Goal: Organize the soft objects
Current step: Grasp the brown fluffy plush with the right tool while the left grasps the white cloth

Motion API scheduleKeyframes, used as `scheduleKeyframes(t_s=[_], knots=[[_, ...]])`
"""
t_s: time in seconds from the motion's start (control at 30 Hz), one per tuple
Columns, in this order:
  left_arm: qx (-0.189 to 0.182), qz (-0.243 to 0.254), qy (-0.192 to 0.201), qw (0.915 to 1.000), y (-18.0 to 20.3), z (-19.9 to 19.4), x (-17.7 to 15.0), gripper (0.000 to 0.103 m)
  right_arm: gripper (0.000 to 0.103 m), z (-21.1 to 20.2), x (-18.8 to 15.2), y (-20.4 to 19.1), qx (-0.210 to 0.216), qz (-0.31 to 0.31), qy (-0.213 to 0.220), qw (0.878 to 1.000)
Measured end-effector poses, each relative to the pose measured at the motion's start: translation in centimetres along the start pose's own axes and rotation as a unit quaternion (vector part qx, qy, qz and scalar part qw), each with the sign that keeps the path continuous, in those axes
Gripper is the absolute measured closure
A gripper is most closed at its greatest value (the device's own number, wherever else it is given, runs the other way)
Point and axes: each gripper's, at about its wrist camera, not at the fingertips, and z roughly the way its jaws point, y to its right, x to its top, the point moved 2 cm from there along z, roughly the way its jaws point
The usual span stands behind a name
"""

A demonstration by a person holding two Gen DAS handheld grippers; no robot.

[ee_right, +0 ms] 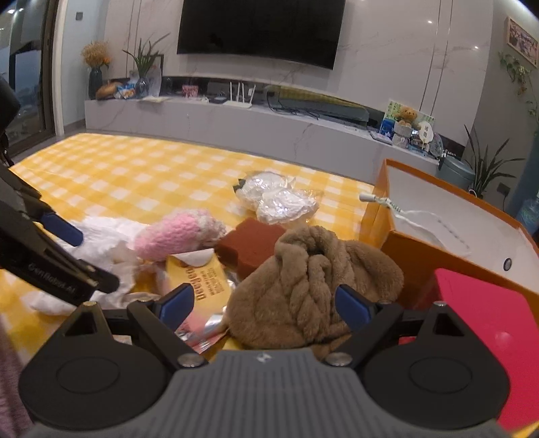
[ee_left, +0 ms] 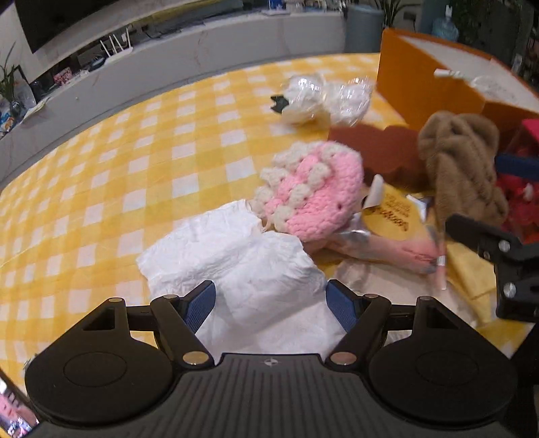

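On the yellow checked desk [ee_left: 111, 188] lay a scatter of soft things. Left tool [ee_left: 271, 305] stood with its blue pads spread wide on either side of a crumpled white cloth [ee_left: 242, 266]; pads not pressing it, nothing grasped. Just beyond the cloth, and touching its far edge, sat a pink and cream crocheted piece [ee_left: 310, 192], resting partly on a yellow printed packet [ee_left: 392, 219]. A brown sponge-like block [ee_left: 380, 151] lay behind the pink piece. Farther back, apart from the rest, a clear plastic bag of white items [ee_left: 323, 97].

Right tool [ee_right: 266, 305] also stood released, its jaws wide apart around a tan furry bundle [ee_right: 303, 283]; whether the pads touched the fur I could not tell. The bundle lay against the near corner of an open orange box [ee_right: 421, 249], with a white cord [ee_right: 417, 215] lying inside on the box's pale lining. A pink-red flat object [ee_right: 485, 323] sat at the right, just beside the bundle, its nature unclear.

From the right wrist view the left tool [ee_right: 62, 229] showed at the far left over the white cloth [ee_right: 104, 236], the pink crocheted piece [ee_right: 175, 232] between it and the brown block [ee_right: 252, 242]. A dark television [ee_right: 262, 30] hung on the wall behind, above a long grey cabinet [ee_right: 209, 121].
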Motion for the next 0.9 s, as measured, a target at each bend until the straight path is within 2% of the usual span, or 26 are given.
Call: scheduleKeyframes(t_s=[0.1, 0.3, 0.37, 0.4, 0.47, 0.57, 0.63, 0.67, 0.73, 0.83, 0.9], knots=[[-0.006, -0.018, -0.013, 0.9997, -0.7, 1.0, 0.0, 0.015, 0.013, 1.5, -0.1, 0.4, -0.010, 0.006, -0.011, 1.000], [-0.029, -0.088, -0.022, 0.9955, -2.9, 2.3, -0.1, 0.016, 0.012, 2.7, -0.5, 1.1, -0.015, 0.027, -0.013, 0.999], [-0.026, -0.092, -0.020, 0.9952, -3.0, 2.2, 0.0, 0.018, 0.020, 2.9, -0.5, 1.2, -0.023, 0.031, -0.014, 0.999], [-0.023, -0.093, -0.018, 0.9952, -3.0, 2.2, 0.0, 0.019, 0.030, 2.9, -0.6, 1.3, -0.031, 0.032, -0.016, 0.999], [-0.020, -0.097, -0.017, 0.9950, -3.0, 2.2, 0.1, 0.022, 0.036, 3.0, -0.7, 1.6, -0.041, 0.030, -0.018, 0.999], [-0.011, -0.095, -0.013, 0.9953, -2.9, 2.2, 0.1, 0.031, 0.045, 3.2, -1.0, 1.4, -0.053, 0.012, -0.020, 0.998], [-0.003, -0.089, -0.011, 0.9960, -2.6, 2.2, 0.2, 0.035, 0.056, 3.2, -1.1, 1.5, -0.063, 0.007, -0.019, 0.998], [-0.002, -0.091, -0.009, 0.9958, -2.7, 2.3, 0.2, 0.038, 0.057, 3.2, -1.1, 1.6, -0.065, 0.009, -0.018, 0.998], [0.003, -0.103, -0.006, 0.9946, -3.1, 2.2, 0.2, 0.055, 0.060, 3.1, -1.0, 1.9, -0.063, 0.010, -0.016, 0.998], [0.001, -0.132, -0.002, 0.9912, -4.1, 2.0, 0.0, 0.070, 0.064, 2.8, -1.0, 1.8, -0.064, -0.008, -0.016, 0.998], [-0.003, -0.147, 0.001, 0.9891, -4.6, 1.9, -0.1, 0.075, 0.066, 2.5, -0.9, 1.7, -0.064, -0.013, -0.015, 0.998]])
